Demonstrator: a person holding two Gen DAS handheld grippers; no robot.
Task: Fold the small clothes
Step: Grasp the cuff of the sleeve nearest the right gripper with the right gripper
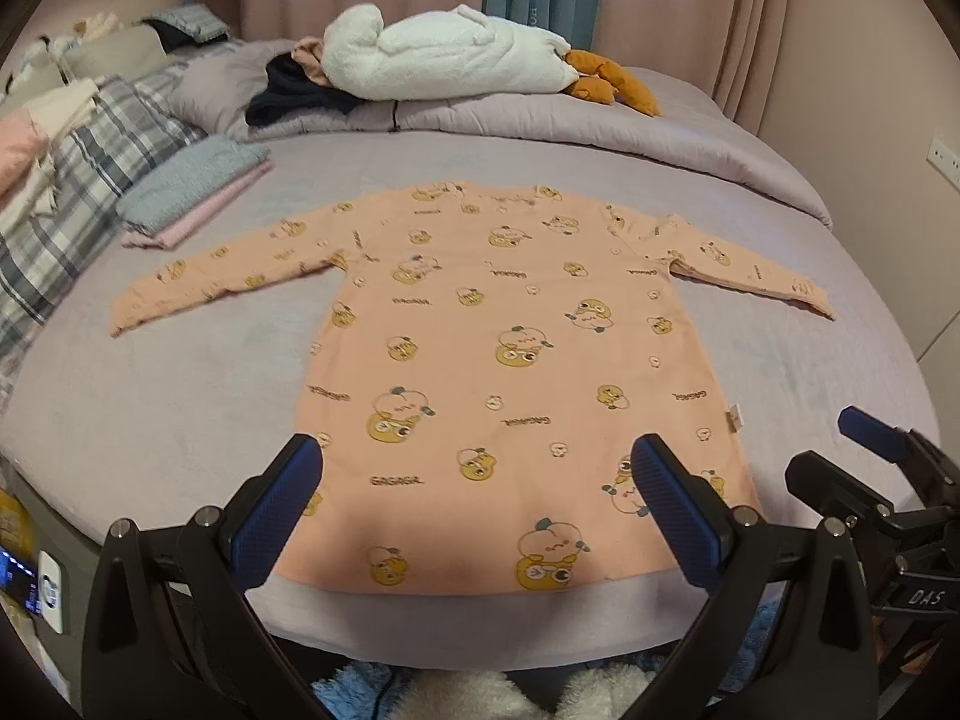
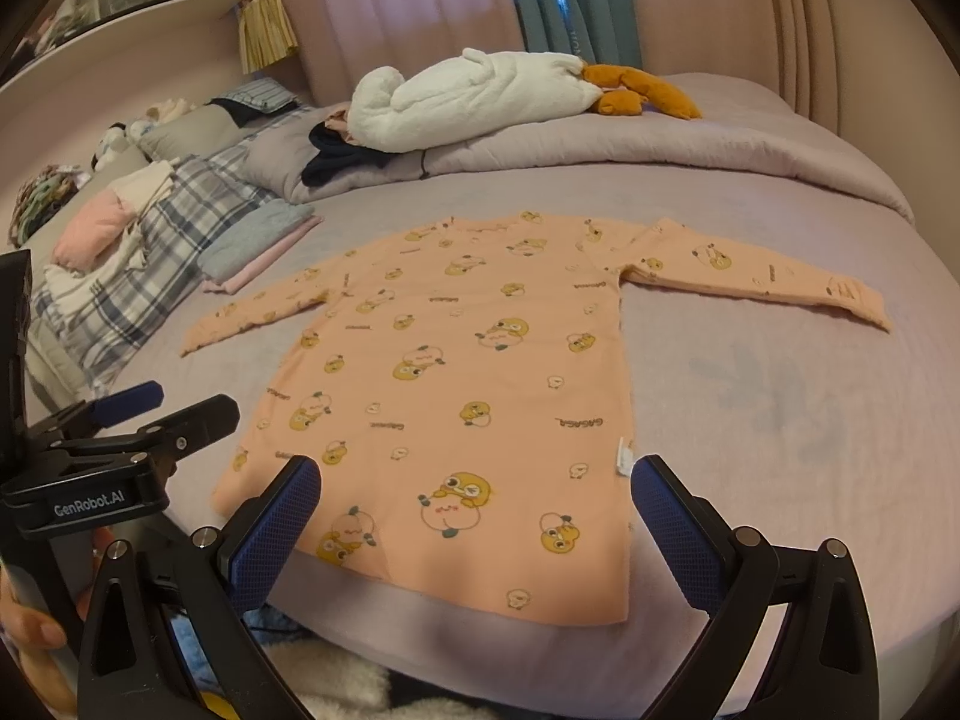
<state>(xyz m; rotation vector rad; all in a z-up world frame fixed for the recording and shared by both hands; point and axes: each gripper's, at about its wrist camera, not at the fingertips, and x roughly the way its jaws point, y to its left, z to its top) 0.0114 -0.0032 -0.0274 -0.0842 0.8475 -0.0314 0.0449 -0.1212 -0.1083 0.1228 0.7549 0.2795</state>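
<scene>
On the bed [image 1: 150, 420] right in front of you the shirt [image 1: 480, 360] lies flat, hem toward you and neckline away, both sleeves spread out to the sides. Expect it to be light, soft and limp: it looks like thin knit cotton, so it will drape and sag wherever you lift it and will not hold a crease by itself, and it may drag a little on the fuzzy bed cover rather than slide. Pinch it at an edge, not the middle; a sleeve cuff [image 1: 126, 318] or shoulder seam looks like the sensible first hold for bringing a sleeve across the body, and the hem corners [image 2: 618, 612] suit the later fold upward. It is peach-orange with a scattered print of yellow cartoon faces and small lettering, and a little white care tag [image 2: 624, 456] sticks out of the side seam on your right. Your left gripper [image 1: 477, 510] hovers over the hem with jaws wide apart and nothing in them; your right gripper [image 2: 474, 516] is likewise spread and empty above the hem's right part. Farther off on the left sits a folded stack [image 1: 192, 192] of grey and pink pieces beside plaid bedding [image 1: 90, 180], and past the neckline a rolled quilt [image 1: 540, 120] carries a white plush goose [image 1: 450, 60] and some dark clothes [image 1: 294, 96].
</scene>
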